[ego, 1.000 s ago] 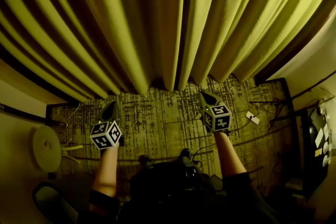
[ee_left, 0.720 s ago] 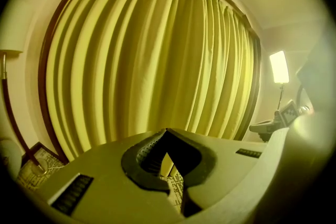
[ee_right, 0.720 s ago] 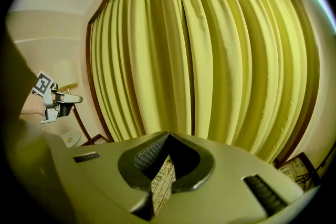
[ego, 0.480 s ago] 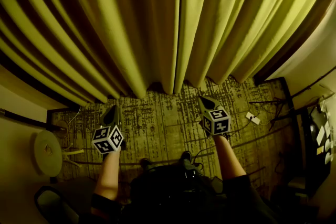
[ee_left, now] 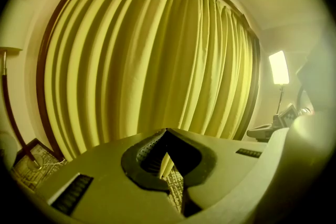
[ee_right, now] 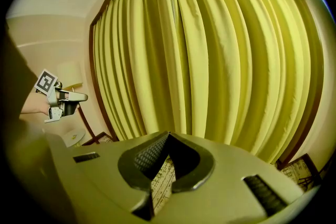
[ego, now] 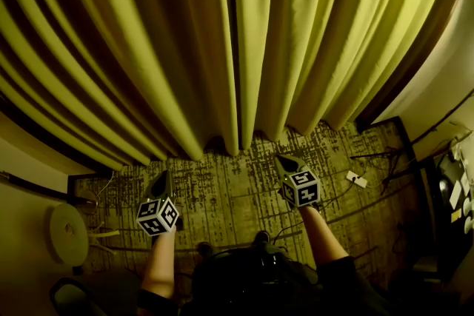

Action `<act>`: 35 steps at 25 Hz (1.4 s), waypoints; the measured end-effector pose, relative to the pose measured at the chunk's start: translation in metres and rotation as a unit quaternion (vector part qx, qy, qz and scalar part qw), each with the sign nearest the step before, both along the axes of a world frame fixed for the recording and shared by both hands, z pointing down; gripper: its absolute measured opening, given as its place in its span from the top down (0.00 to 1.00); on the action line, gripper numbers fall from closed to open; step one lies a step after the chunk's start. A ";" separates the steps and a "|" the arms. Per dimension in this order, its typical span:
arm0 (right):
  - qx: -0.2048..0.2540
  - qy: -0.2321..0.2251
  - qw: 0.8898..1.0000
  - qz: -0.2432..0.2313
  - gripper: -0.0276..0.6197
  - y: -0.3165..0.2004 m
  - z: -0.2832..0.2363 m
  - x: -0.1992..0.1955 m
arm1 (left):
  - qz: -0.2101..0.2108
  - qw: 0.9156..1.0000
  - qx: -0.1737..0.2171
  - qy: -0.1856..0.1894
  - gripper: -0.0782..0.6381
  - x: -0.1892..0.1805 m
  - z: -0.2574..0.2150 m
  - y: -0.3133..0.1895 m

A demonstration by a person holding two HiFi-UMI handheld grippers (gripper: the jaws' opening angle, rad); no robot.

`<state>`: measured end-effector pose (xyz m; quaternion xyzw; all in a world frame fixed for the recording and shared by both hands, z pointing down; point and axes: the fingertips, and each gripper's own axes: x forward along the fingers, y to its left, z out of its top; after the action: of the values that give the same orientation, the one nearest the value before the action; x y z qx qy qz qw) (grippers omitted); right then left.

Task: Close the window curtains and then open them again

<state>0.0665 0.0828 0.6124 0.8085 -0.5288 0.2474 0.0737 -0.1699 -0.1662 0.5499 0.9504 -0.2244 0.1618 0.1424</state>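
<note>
Yellow-green curtains hang drawn across the window, the left panel [ego: 111,48] meeting the right panel [ego: 333,33] at a narrow seam near the middle. Their hems reach the carpet. My left gripper [ego: 160,180] is held low over the carpet, short of the left panel, shut with nothing in it. My right gripper [ego: 284,160] is nearer the hems, just below the right panel, also shut and empty. In the left gripper view the closed jaw tips [ee_left: 166,130] point at the folds. The right gripper view shows the same [ee_right: 168,134], with the left gripper [ee_right: 73,97] off to its left.
A patterned carpet [ego: 229,181] lies under both grippers. A round white object [ego: 67,233] sits at the left. Cables and a small white plug [ego: 355,179] lie at the right. A bright lamp [ee_left: 278,67] stands right of the window, a floor lamp [ee_right: 73,78] left of it.
The curtains fill more of the head view and their hems sit lower in the picture. Both grippers have shifted a little with the person and stay shut and empty.
</note>
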 end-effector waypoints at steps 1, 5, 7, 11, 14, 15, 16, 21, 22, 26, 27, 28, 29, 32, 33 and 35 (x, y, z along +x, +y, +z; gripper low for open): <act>0.001 0.002 1.000 -0.003 0.96 0.003 0.000 0.003 | -0.002 1.000 -0.001 0.001 0.89 0.004 0.001 0.005; 0.004 0.002 1.000 -0.012 0.96 0.017 0.002 0.014 | -0.013 1.000 -0.007 0.007 0.88 0.016 0.002 0.024; 0.003 -0.002 1.000 -0.017 0.96 0.022 0.004 0.020 | -0.015 1.000 -0.007 0.007 0.88 0.023 0.002 0.035; 0.002 -0.012 1.000 -0.018 0.96 0.023 0.011 0.029 | -0.004 1.000 -0.005 0.001 0.88 0.041 -0.001 0.049; 0.004 -0.010 1.000 -0.017 0.96 0.011 0.017 0.031 | 0.013 1.000 -0.002 0.006 0.87 0.058 -0.007 0.044; 0.003 -0.008 1.000 -0.016 0.96 0.005 0.018 0.034 | 0.019 1.000 -0.001 0.010 0.87 0.066 -0.010 0.040; 0.001 -0.009 1.000 -0.015 0.96 0.000 0.019 0.037 | 0.025 1.000 0.000 0.014 0.87 0.075 -0.014 0.035; -0.002 -0.004 1.000 -0.026 0.96 -0.023 0.017 0.042 | 0.051 0.998 0.017 0.034 0.87 0.118 -0.042 0.012; -0.003 -0.003 1.000 -0.026 0.96 -0.027 0.017 0.045 | 0.057 0.998 0.019 0.037 0.87 0.127 -0.045 0.009; -0.003 -0.001 1.000 -0.025 0.96 -0.045 0.014 0.053 | 0.078 0.996 0.026 0.044 0.87 0.154 -0.056 -0.003; -0.002 0.002 1.000 -0.024 0.96 -0.049 0.013 0.055 | 0.082 0.995 0.026 0.047 0.87 0.160 -0.059 -0.007; -0.003 0.005 1.000 -0.022 0.95 -0.054 0.012 0.058 | 0.086 0.995 0.026 0.051 0.87 0.165 -0.062 -0.011; -0.005 0.009 1.000 -0.019 0.95 -0.059 0.009 0.061 | 0.089 0.994 0.026 0.054 0.87 0.170 -0.065 -0.016; -0.005 0.024 1.000 -0.006 0.91 -0.076 -0.001 0.074 | 0.102 0.992 0.027 0.062 0.84 0.187 -0.074 -0.029; -0.004 0.029 1.000 -0.001 0.91 -0.083 -0.004 0.079 | 0.107 0.992 0.028 0.065 0.83 0.194 -0.078 -0.034; -0.001 0.037 0.999 0.006 0.90 -0.098 -0.012 0.088 | 0.119 0.990 0.034 0.070 0.82 0.207 -0.088 -0.044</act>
<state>0.1544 -0.0150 0.6002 0.8203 -0.5206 0.2182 0.0922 0.0371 -0.2104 0.4618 0.9835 -0.1049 0.1030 0.1051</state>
